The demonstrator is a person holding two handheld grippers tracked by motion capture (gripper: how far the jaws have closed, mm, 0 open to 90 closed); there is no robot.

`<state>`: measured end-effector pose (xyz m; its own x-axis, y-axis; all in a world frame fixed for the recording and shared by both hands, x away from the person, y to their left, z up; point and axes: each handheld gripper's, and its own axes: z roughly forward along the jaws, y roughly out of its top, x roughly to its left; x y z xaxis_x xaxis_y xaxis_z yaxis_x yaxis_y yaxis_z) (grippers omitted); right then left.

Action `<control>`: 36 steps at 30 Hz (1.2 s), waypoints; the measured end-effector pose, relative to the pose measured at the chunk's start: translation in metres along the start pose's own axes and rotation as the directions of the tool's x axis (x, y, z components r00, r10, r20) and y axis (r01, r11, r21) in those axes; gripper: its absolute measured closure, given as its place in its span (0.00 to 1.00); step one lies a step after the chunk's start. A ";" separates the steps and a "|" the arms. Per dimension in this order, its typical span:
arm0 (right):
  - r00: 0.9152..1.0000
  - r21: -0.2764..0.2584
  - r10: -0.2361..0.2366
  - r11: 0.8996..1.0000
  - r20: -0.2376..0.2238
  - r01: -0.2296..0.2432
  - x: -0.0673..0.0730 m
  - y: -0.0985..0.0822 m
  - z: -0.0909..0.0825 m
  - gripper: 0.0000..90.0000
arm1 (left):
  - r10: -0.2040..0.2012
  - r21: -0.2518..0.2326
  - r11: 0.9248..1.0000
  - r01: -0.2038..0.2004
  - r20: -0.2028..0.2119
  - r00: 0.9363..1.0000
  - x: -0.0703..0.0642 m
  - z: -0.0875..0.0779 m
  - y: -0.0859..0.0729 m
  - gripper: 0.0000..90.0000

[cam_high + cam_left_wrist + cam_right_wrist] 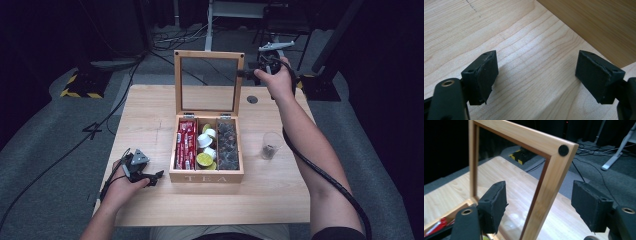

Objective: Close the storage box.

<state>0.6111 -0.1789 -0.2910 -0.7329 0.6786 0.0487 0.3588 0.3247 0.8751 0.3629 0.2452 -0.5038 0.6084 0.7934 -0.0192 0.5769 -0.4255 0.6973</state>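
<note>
- The tea box (206, 176) is a rectangular case of pale varnished wood with "TEA" on its front wall; it stands at the middle of the tabletop (150, 115), a light, fine-grained wooden slab.
- Its lid (178, 82), a square wooden frame around a clear pane, stands upright at the back of the box; in the right tool view a small round black bumper (563, 150) sits on the frame's corner.
- Three compartments lie side by side inside: the left holds flat red sachets (186, 143), the middle holds small round capsules (205, 148) with white and yellow-green tops, the right holds dark wrapped pieces (227, 145), too small to count.
- One clear tumbler (270, 145) stands on the tabletop just right of the box, with something dark at its bottom.
- The right tool (246, 73), matte black with square, rough-edged pads, is up at the lid's right side rail near the top corner; its jaws stand wide, one on each side of the rail, neither pad pressing on it in the right tool view.
- The left tool (159, 175) rests low on the tabletop just beside the box's front left corner, its jaws wide apart over bare wood grain, holding nothing.
</note>
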 end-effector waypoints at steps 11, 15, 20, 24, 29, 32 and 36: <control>1.000 -0.010 -0.001 1.000 -0.011 0.001 -0.013 0.007 0.024 0.42 | -0.007 -0.001 1.000 0.007 0.003 1.000 0.000 0.000 0.000 0.21; 1.000 -0.008 0.014 1.000 -0.023 -0.015 -0.014 0.009 0.028 0.47 | -0.003 -0.001 1.000 0.003 0.002 1.000 0.000 0.000 0.000 0.21; 0.999 -0.014 0.029 0.999 -0.024 -0.029 -0.013 0.010 0.028 0.56 | -0.004 0.000 1.000 0.004 0.003 1.000 0.000 0.000 0.000 0.21; 0.999 -0.022 0.043 0.999 -0.021 -0.044 -0.012 0.010 0.026 0.57 | -0.004 -0.001 1.000 0.004 0.003 1.000 0.000 0.000 0.000 0.21; 1.000 -0.024 0.022 0.999 -0.012 -0.022 -0.005 0.011 0.020 0.59 | -0.003 0.000 1.000 0.003 0.004 1.000 0.000 0.000 0.000 0.21; 1.000 -0.029 0.019 0.999 -0.024 -0.020 -0.004 0.011 0.013 0.65 | -0.003 0.000 1.000 0.003 0.003 1.000 0.000 0.000 0.000 0.21; 0.999 -0.028 0.006 1.000 -0.038 -0.007 0.001 0.010 0.002 0.71 | -0.003 0.000 1.000 0.003 0.003 1.000 0.000 0.000 0.000 0.21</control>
<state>0.6150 -0.1736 -0.2827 -0.7523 0.6548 0.0727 0.3478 0.3011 0.8879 0.3631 0.2456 -0.5038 0.6084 0.7933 -0.0230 0.5784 -0.4234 0.6973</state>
